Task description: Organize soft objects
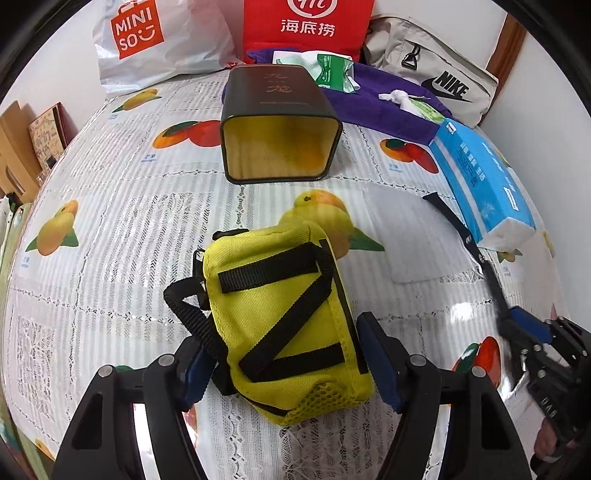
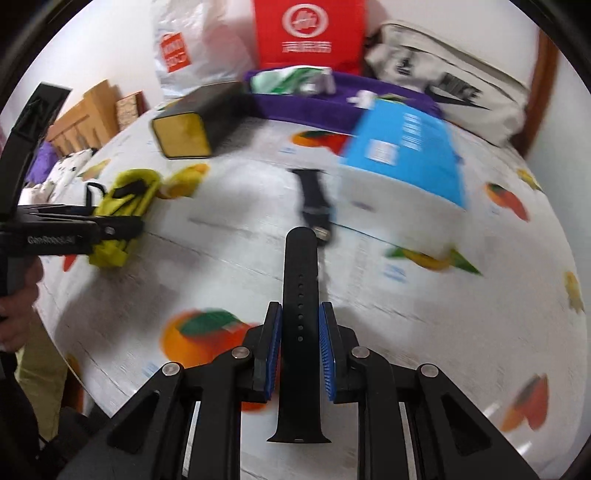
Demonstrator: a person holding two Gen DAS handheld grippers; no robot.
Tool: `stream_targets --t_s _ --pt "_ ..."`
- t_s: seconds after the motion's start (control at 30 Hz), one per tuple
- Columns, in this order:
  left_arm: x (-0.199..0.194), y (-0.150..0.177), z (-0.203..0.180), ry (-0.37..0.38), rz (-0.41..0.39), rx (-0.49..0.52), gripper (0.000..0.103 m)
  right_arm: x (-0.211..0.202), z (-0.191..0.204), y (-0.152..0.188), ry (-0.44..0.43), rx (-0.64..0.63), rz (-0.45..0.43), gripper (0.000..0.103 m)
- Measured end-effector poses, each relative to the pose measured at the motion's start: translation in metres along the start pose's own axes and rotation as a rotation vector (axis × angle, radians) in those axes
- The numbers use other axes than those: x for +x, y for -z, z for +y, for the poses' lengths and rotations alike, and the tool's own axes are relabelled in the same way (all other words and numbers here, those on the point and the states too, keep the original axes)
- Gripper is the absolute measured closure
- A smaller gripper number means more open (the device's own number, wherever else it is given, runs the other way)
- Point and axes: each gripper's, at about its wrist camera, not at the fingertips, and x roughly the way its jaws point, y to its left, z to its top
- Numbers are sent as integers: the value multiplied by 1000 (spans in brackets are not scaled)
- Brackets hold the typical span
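A yellow fabric pouch (image 1: 291,317) with black straps sits between the fingers of my left gripper (image 1: 291,354), which is shut on it just above the fruit-print tablecloth. It also shows at the left of the right wrist view (image 2: 125,199). My right gripper (image 2: 300,343) is shut on a black watch strap (image 2: 300,295) with a row of holes, held along the fingers. A second black strap piece (image 2: 314,199) lies on the table ahead. A dark tin box (image 1: 277,125) with a yellow inside lies on its side, open end toward me.
A blue tissue pack (image 1: 484,184) lies at the right. A purple towel (image 1: 369,103), green wipe packs, a red bag (image 1: 306,26), a white Miniso bag (image 1: 147,40) and a Nike bag (image 1: 443,81) line the back. Wooden items stand at far left.
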Motion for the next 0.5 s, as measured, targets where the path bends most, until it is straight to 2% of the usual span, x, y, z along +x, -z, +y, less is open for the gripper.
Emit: stream_targets --t_s 0.2,0.5 --pt "3 -3 -4 -26 1 25 31 -3 -31 7 66 75 -1 83" --pt "7 -5 -9 -51 -15 57 31 7 -42 3 32 146 -7 80"
